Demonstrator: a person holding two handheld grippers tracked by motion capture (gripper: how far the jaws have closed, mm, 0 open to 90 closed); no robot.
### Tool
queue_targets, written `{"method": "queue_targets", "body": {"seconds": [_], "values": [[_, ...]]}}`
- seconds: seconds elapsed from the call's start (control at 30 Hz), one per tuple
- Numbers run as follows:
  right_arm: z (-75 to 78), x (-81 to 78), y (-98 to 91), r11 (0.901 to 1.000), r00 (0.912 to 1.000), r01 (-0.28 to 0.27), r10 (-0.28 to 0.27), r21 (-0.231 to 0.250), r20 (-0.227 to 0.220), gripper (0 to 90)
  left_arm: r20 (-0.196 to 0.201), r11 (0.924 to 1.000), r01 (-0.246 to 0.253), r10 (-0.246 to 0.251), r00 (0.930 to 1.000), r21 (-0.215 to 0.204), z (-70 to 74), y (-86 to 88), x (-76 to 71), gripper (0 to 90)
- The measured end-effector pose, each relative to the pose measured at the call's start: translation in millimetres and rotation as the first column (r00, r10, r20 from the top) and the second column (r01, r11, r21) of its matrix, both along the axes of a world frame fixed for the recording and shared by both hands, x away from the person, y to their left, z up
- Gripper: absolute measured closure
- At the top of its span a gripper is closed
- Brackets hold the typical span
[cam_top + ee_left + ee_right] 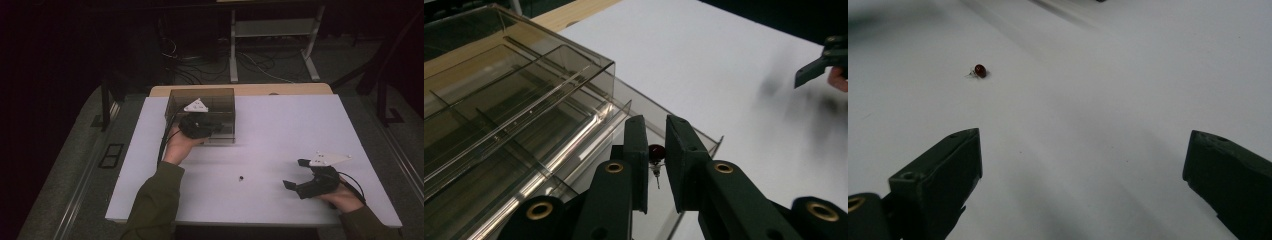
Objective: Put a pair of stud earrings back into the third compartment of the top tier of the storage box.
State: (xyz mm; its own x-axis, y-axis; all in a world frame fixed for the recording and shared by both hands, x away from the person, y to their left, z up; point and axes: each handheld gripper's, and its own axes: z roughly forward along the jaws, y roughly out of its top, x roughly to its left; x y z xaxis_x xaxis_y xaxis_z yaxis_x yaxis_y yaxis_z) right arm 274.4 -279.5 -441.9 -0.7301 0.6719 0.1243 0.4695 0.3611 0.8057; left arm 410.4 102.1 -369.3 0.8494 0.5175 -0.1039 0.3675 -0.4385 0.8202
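Small red-headed pin [655,154] pinched between the jaws of the left gripper [656,150], round dark red head up, thin metal point hanging down in the gap. Jaws closed on it, pads pressing the head from both sides. In the left gripper view the pin hangs just over the near corner of a clear smoky plastic box [524,120] with thin dividers making long compartments; can't tell which compartment is under it. From the high view the left gripper [212,127] sits at the front right part of the box [200,95], the person's left hand [177,145] wrapped round its body, green sleeve [152,205] coming in from the bottom edge, cable trailing down the left side of the box.

Second pin [241,177], same red head, lies on the white table top [280,125] near the middle front, well apart from the box and from both grippers. In the right gripper view it [979,71] lies on its side ahead and to the left of the jaws, nothing touching it.

Right gripper [296,173] is at the front right of the table, held in the right hand [342,195], jaws spread wide, nothing between them, pointing left toward the loose pin. Wooden table edge [250,90] shows behind the white top, floor with cables and a white stand [310,47] beyond.
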Motion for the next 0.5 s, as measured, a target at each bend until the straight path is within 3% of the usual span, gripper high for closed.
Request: {"method": "queue_targets", "body": {"seconds": [0.37, 0.5], "values": [[-0.3, -0.3, 0.6, 1.0, 1.0, -0.008, 0.008, -0.003, 0.002, 1.9, -0.016, 0.9982, -0.032, 0.033, 0.9993, 0.05, -10.7, -3.7, 2.8, 78.4], [-0.4, -0.3, 0.8, 0.9999, 0.9999, -0.01, 0.01, -0.004, 0.002, 1.9, -0.012, 0.9984, -0.037, 0.038, 0.9992, 0.042, -10.2, -3.7, 2.3, 75.3]]}}
